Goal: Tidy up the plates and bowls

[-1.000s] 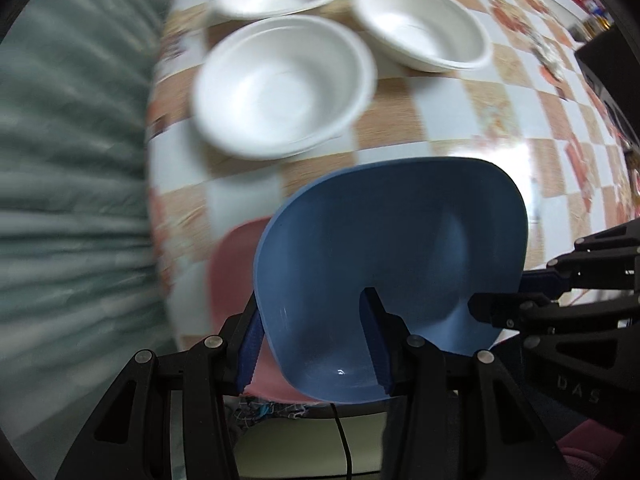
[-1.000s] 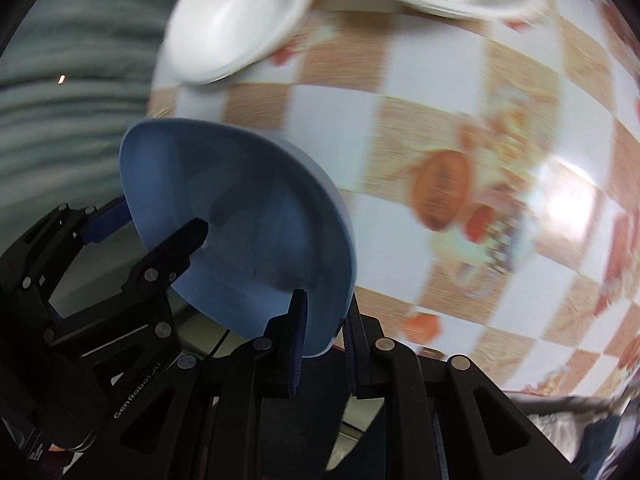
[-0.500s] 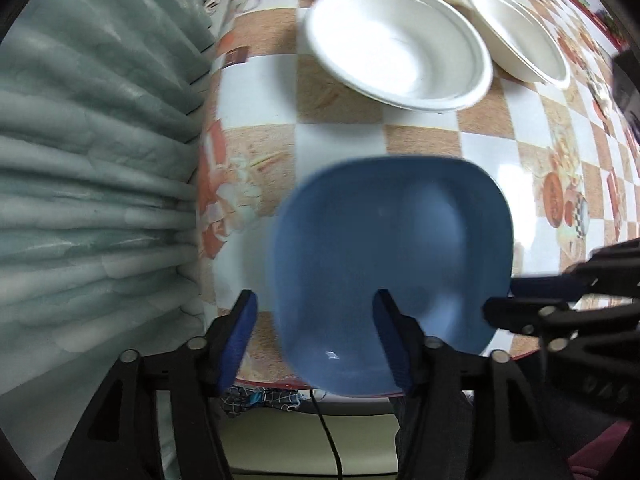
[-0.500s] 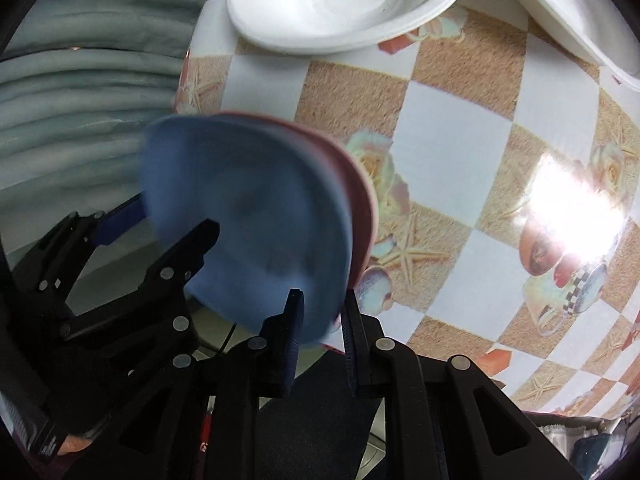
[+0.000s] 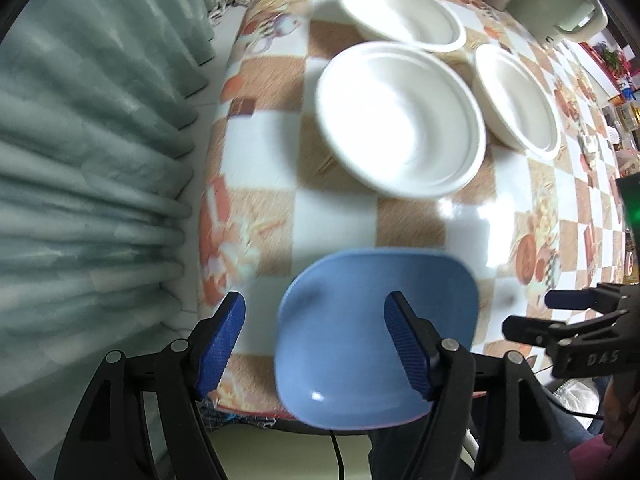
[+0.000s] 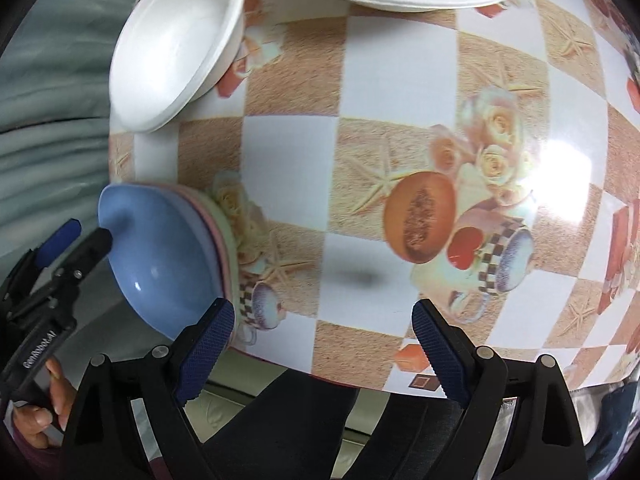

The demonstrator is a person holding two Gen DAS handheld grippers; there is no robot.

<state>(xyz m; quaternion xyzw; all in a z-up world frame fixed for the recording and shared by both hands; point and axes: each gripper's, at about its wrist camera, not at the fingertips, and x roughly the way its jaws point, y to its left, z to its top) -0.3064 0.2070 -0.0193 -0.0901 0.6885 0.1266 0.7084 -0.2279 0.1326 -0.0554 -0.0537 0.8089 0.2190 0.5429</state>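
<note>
A blue square plate (image 5: pixel 372 336) lies on top of a pink plate at the near edge of the checkered table (image 5: pixel 336 216); it also shows in the right wrist view (image 6: pixel 160 256), stacked on pink and pale plates. My left gripper (image 5: pixel 314 332) is open, its fingers either side of the blue plate's near left part, not gripping. My right gripper (image 6: pixel 324 336) is open and empty, to the right of the stack above the table edge. Three white bowls (image 5: pixel 400 120) (image 5: pixel 400 14) (image 5: pixel 516 100) sit further back.
A green curtain (image 5: pixel 88 160) hangs along the table's left side. Jars and a pale pot (image 5: pixel 560 4) stand at the far end. The right gripper's body (image 5: pixel 580 336) shows at the left wrist view's right edge.
The blue plate, held by both grippers a second ago, now rests on the pink plate. Both grippers have opened and drawn back from it.
</note>
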